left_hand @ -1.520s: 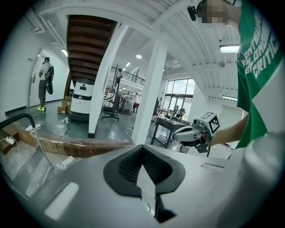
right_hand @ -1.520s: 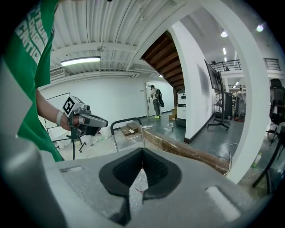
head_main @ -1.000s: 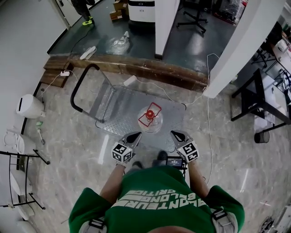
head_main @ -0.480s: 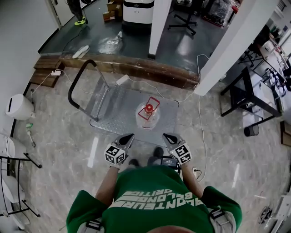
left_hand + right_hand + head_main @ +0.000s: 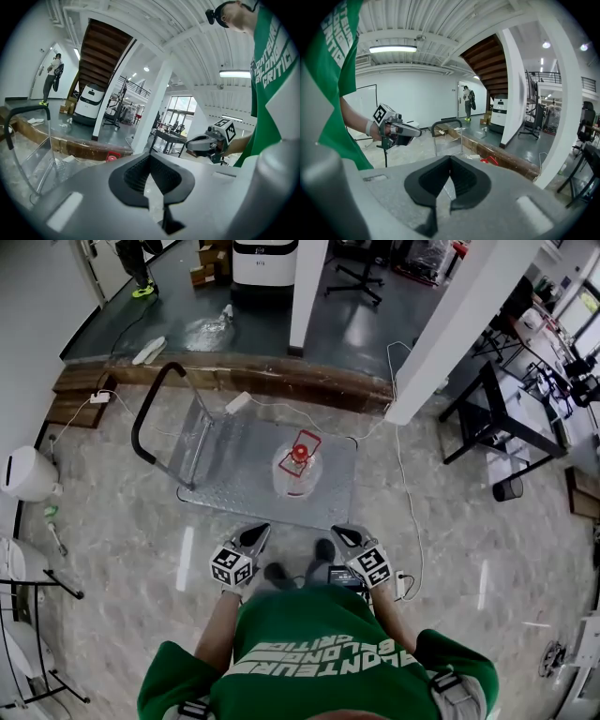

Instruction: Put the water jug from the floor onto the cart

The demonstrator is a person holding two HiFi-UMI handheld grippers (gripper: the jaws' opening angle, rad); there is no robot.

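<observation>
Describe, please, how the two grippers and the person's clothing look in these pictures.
Both the left gripper and the right gripper have grey, tapering bodies with black ribbed pads inside. Each carries a cube with black-and-white square markers. The person wears a green short-sleeved T-shirt with white lettering.

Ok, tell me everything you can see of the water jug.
The water jug is a rounded bottle of what looks like clear plastic, seen from above, with a red cap and a red frame-like handle at its top. It stands upright on the cart's grey patterned metal deck, a little right of the deck's middle in the head view. Only the deck touches it. Whether it holds water cannot be told.
</observation>
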